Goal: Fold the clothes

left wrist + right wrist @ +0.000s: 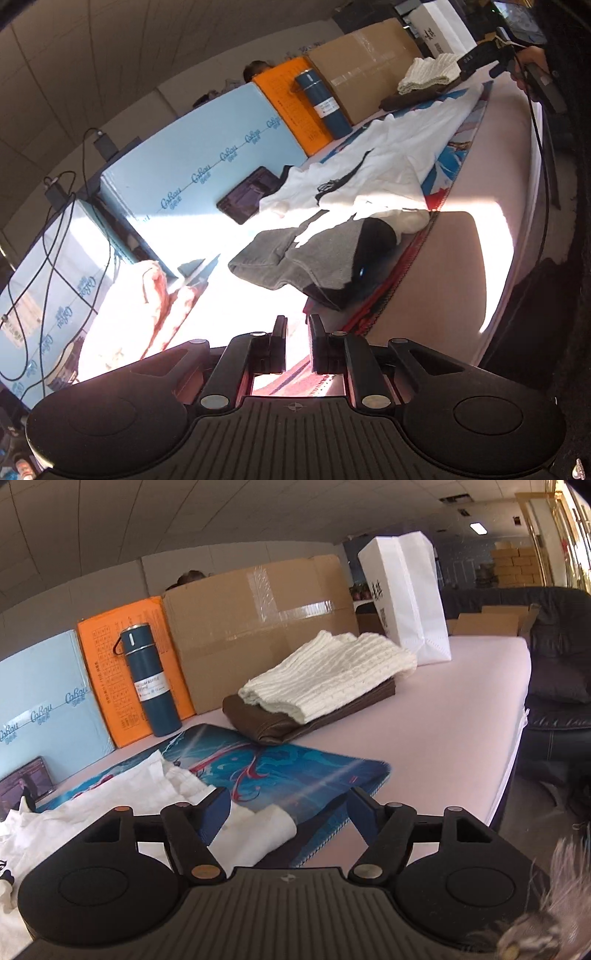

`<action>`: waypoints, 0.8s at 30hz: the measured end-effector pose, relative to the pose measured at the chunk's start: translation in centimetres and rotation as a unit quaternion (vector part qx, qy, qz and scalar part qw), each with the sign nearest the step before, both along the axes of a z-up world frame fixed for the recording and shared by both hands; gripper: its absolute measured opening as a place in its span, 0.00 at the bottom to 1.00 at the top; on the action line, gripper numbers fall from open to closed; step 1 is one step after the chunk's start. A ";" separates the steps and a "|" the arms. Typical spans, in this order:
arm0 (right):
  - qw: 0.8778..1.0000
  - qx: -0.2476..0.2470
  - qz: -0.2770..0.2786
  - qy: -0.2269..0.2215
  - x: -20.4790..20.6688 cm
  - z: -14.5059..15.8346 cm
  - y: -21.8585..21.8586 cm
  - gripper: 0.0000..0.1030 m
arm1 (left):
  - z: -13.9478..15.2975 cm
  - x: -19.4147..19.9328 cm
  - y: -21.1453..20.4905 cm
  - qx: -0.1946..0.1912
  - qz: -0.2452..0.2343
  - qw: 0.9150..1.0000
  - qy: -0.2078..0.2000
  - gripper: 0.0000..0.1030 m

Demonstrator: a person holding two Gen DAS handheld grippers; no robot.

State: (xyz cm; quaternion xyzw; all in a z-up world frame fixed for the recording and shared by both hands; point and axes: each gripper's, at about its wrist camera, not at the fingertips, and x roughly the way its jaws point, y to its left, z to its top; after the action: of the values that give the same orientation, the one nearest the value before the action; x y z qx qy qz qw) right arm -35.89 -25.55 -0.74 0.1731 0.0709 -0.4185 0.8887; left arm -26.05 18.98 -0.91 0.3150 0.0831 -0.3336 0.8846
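A white T-shirt [388, 162] lies spread and crumpled on a blue patterned mat [448, 162] on the pale pink table [454, 258]. A grey garment [295, 254] lies bunched just ahead of my left gripper [296, 325], whose fingers stand nearly together with a narrow gap and hold nothing. My right gripper [288, 797] is open above the shirt's sleeve end [255, 830] and the mat [295, 764]. A folded cream knit [332, 672] rests on a folded brown garment [280, 720] further back. The right gripper also shows in the left wrist view [480, 61].
A blue flask [147, 679], an orange board [107, 664], a cardboard box [258, 627] and a white paper bag [406, 590] line the back. A phone [247, 199] leans on a light blue box [184, 158]. A pink cloth [147, 295] lies at left.
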 end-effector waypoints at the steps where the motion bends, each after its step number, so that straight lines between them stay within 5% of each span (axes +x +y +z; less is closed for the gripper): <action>1: 0.999 -0.014 0.030 -0.018 0.2 0.6 0.5 0.67 | 0.5 0.2 0.4 -0.039 0.015 0.999 0.000 0.40; 3: 0.992 -0.030 0.115 -0.040 1.5 1.6 1.7 0.69 | 1.2 0.7 0.6 -0.112 0.041 0.993 0.005 0.82; 5: 0.973 -0.034 0.225 -0.040 4.0 2.5 3.3 0.76 | 1.2 1.6 -0.8 -0.145 0.049 0.988 0.028 0.83; 10: 0.884 -0.049 0.465 -0.005 11.1 4.1 8.6 0.79 | -1.2 2.6 -4.6 -0.063 0.077 0.995 0.010 0.84; 13: 0.826 -0.054 0.559 0.052 16.1 4.0 11.8 0.79 | -2.1 2.7 -4.7 -0.060 0.088 0.994 0.010 0.88; 18: 0.762 -0.042 0.624 0.166 22.1 1.7 15.3 0.79 | -2.1 3.1 -3.9 -0.090 0.094 0.991 0.033 0.89; 19: 0.754 -0.036 0.631 0.180 22.5 1.2 15.6 0.74 | -2.1 3.1 -3.9 -0.091 0.093 0.991 0.035 0.89; 20: 0.750 -0.030 0.634 0.189 22.6 0.6 15.6 0.56 | -2.0 3.2 -3.9 -0.092 0.092 0.991 0.036 0.89; 21: 0.753 -0.039 0.630 0.185 22.3 0.4 15.4 0.48 | -2.0 3.3 -3.8 -0.096 0.091 0.990 0.040 0.89; 22: 0.758 -0.045 0.627 0.175 22.0 0.6 15.1 0.24 | -2.0 3.4 -3.7 -0.099 0.090 0.990 0.045 0.89; 23: 0.761 -0.049 0.625 0.166 21.6 0.9 14.9 0.12 | -1.9 3.5 -3.6 -0.102 0.089 0.990 0.050 0.89; 24: 0.765 -0.053 0.623 0.156 21.3 1.1 14.6 0.09 | -1.9 3.6 -3.6 -0.104 0.088 0.989 0.054 0.89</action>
State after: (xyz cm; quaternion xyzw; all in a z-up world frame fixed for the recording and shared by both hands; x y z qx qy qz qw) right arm -14.59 -10.95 0.40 -0.0237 0.2783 0.2024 0.9386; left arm -22.41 15.43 -2.82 0.1942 0.1232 -0.2775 0.9328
